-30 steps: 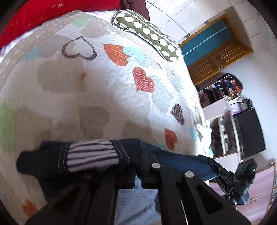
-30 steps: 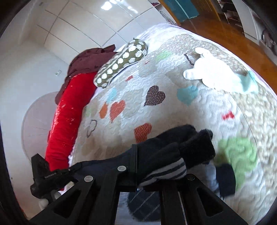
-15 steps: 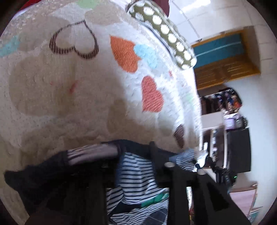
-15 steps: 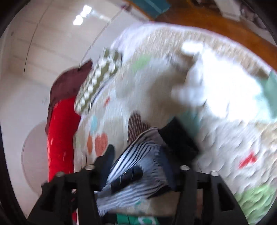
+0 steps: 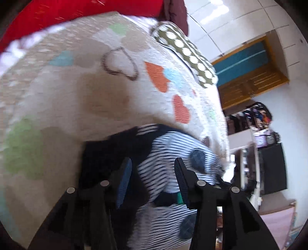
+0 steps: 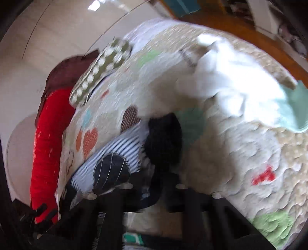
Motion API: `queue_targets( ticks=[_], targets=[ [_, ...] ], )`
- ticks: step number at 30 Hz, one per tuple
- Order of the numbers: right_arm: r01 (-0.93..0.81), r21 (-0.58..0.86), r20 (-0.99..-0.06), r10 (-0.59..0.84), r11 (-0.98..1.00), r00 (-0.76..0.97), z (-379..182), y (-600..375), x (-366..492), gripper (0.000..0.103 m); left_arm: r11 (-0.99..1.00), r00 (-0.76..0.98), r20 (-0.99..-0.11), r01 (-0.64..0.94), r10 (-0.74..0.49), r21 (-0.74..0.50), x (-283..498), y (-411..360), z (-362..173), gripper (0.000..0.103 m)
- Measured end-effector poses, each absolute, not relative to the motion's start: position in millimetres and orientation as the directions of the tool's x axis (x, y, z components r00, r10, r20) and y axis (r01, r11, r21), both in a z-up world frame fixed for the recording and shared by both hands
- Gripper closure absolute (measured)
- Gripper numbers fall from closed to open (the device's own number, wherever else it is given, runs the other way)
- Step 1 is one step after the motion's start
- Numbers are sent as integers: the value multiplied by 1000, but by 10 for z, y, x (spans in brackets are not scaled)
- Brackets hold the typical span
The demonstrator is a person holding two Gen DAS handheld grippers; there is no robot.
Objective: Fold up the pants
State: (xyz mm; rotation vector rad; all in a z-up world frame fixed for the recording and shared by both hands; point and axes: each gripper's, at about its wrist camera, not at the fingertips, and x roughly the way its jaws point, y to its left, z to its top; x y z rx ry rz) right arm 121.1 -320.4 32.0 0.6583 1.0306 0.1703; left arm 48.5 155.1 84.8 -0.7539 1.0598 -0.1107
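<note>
Pants (image 5: 165,153) laid on quilt (image 5: 80,100), doubled over, one fold judged done. Left gripper (image 5: 153,171) jaws wide, nothing held. Right gripper (image 6: 154,189) blurred, grip cannot be told. Further fold, smoothing judged left.

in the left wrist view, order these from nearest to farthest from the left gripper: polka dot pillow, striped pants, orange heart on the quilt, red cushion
1. Striped pants, lying just under and ahead of the left gripper.
2. Orange heart, on the quilt beyond the pants, up the middle.
3. Polka dot pillow, along the bed's far right edge.
4. Red cushion, at the far top left; close to the pillow in depth, so that ranking is loose.
</note>
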Motion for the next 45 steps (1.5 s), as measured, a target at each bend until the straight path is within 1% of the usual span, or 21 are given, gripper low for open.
queue_targets(
  ticks=[6, 8, 10, 12, 16, 17, 18, 22, 24, 25, 26, 28, 31, 34, 36, 39, 40, 41, 42, 44, 45],
  targets=[
    [245, 449, -788, 252, 860, 561, 440, -3430, 756, 88, 772, 517, -776, -301, -362, -560, 196, 1805, 713, 56],
    [277, 450, -791, 234, 849, 566, 400, -3545, 708, 71, 778, 508, -783, -302, -358, -551, 109, 1786, 632, 54],
    [283, 524, -757, 287, 803, 587, 399, -3694, 555, 61, 796, 496, -797, -295, -346, -529, -18, 1719, 530, 49],
    [263, 562, -721, 309, 784, 621, 488, -3792, 308, 55, 818, 468, -822, -297, -325, -492, -111, 1636, 413, 42],
    [251, 518, -720, 259, 818, 644, 580, -3914, -66, 49, 849, 450, -842, -279, -296, -448, -262, 1445, 250, 40],
    [255, 516, -721, 253, 818, 645, 570, -3953, -146, 49, 874, 454, -849, -254, -271, -415, -271, 1366, 276, 45],
    [262, 519, -721, 253, 814, 645, 547, -3989, -213, 49, 884, 451, -851, -234, -270, -405, -273, 1313, 288, 71],
    [246, 568, -708, 315, 785, 632, 431, -4009, -398, 48, 917, 427, -876, -213, -224, -338, -272, 1196, 377, 80],
    [239, 580, -709, 338, 779, 619, 362, -3936, -419, 48, 926, 426, -885, -222, -190, -306, -303, 1226, 441, 88],
    [235, 576, -714, 342, 783, 611, 334, -3894, -419, 48, 929, 426, -888, -227, -175, -292, -323, 1262, 475, 89],
    [223, 576, -718, 355, 787, 599, 301, -3839, -392, 58, 933, 428, -891, -235, -152, -272, -349, 1312, 517, 89],
    [157, 584, -717, 415, 796, 560, 278, -3706, -339, 89, 938, 427, -898, -254, -108, -234, -394, 1380, 558, 90],
    [145, 585, -720, 428, 798, 546, 304, -3633, -350, 89, 934, 396, -911, -270, -114, -234, -431, 1490, 511, 89],
    [226, 546, -760, 363, 807, 539, 220, -3793, -384, 84, 918, 407, -896, -256, -181, -302, -451, 1550, 528, 88],
    [241, 583, -747, 394, 776, 536, 241, -3905, -448, 81, 915, 437, -874, -226, -211, -334, -468, 1565, 642, 88],
    [184, 492, -746, 304, 851, 592, 605, -3908, -546, 75, 925, 505, -840, -185, -199, -331, -452, 1595, 887, 87],
    [158, 469, -743, 292, 869, 602, 699, -3905, -515, 66, 927, 523, -827, -167, -206, -336, -414, 1591, 955, 85],
    [110, 431, -737, 279, 896, 616, 835, -3838, -482, 58, 930, 538, -815, -145, -212, -338, -334, 1564, 1024, 78],
    [62, 393, -732, 272, 917, 624, 948, -3748, -416, 55, 936, 545, -812, -131, -208, -328, -246, 1527, 1068, 70],
    [-44, 324, -731, 280, 945, 622, 1077, -3523, -225, 37, 950, 552, -810, -96, -198, -297, -11, 1411, 1116, 60],
    [-103, 292, -737, 292, 951, 609, 1111, -3373, -131, 33, 955, 550, -809, -67, -207, -289, 130, 1340, 1113, 59]
  ],
)
